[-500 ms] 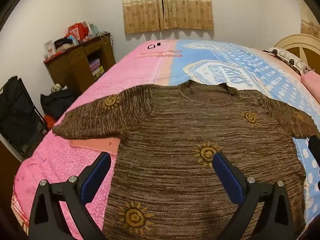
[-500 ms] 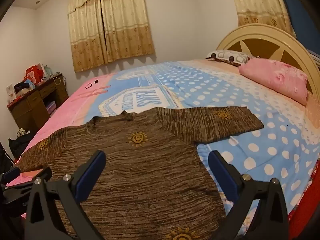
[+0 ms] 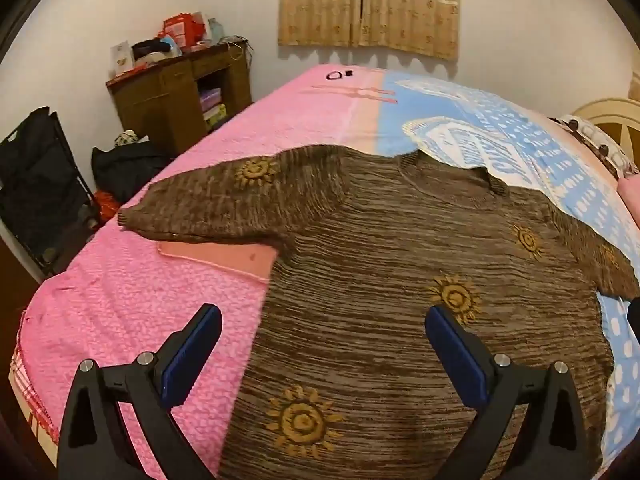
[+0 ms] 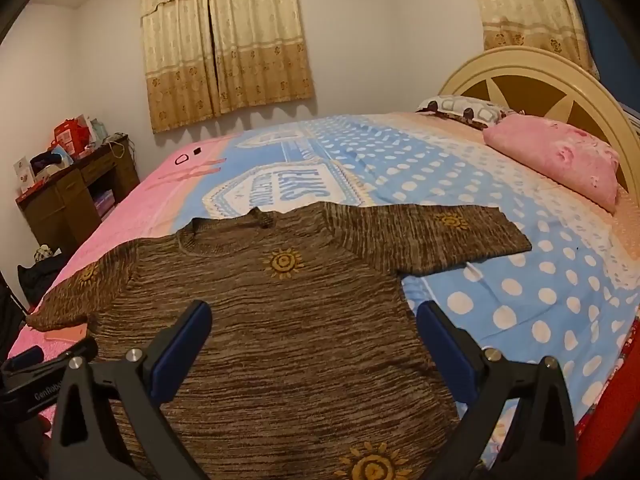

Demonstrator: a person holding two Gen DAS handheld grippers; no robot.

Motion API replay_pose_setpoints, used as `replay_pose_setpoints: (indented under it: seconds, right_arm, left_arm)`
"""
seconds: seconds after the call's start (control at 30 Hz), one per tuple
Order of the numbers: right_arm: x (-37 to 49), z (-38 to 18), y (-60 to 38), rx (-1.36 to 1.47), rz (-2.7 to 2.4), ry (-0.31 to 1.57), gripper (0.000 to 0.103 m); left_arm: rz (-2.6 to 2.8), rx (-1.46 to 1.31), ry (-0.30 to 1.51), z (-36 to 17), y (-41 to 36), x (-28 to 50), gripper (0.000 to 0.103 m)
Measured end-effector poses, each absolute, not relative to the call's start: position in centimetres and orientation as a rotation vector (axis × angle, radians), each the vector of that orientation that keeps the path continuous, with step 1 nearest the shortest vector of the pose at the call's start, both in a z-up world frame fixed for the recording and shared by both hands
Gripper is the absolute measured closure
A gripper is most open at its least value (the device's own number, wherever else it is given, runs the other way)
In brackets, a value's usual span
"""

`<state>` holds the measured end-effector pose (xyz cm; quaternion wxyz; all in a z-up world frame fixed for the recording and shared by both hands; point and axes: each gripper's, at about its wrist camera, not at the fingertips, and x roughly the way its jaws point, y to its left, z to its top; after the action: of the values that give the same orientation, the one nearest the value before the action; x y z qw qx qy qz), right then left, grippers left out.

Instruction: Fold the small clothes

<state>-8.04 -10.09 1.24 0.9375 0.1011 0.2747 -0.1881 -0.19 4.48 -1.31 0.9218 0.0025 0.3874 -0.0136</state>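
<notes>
A brown knitted sweater (image 3: 384, 280) with yellow sun motifs lies flat on the bed, front up, both short sleeves spread out. It also shows in the right wrist view (image 4: 280, 320). My left gripper (image 3: 324, 344) is open and empty, above the sweater's lower left part near its left edge. My right gripper (image 4: 314, 344) is open and empty, above the sweater's lower right part. The left sleeve (image 3: 232, 200) lies on the pink side, the right sleeve (image 4: 432, 236) on the blue dotted side. The left gripper's body (image 4: 44, 372) shows at the lower left of the right wrist view.
The bed has a pink and blue dotted cover (image 4: 520, 300). A pink pillow (image 4: 560, 156) and a cream headboard (image 4: 532, 68) are at the right. A wooden desk (image 3: 176, 92) with clutter and dark bags (image 3: 40, 184) stand beyond the bed's left edge.
Both grippers have moved slightly closer to the sweater; the left view has shifted left. The sweater has not moved.
</notes>
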Motion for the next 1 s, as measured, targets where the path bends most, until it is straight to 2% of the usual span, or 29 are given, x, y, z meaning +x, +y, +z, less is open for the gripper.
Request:
replay_pose_setpoints:
  seconds: [1.0]
  right_arm:
    - [-8.15, 1.52, -9.67, 0.195, -0.378, 0.554, 0.0]
  left_arm:
    - [-0.016, 0.047, 0.784, -0.79, 3.77, -0.5, 0.001]
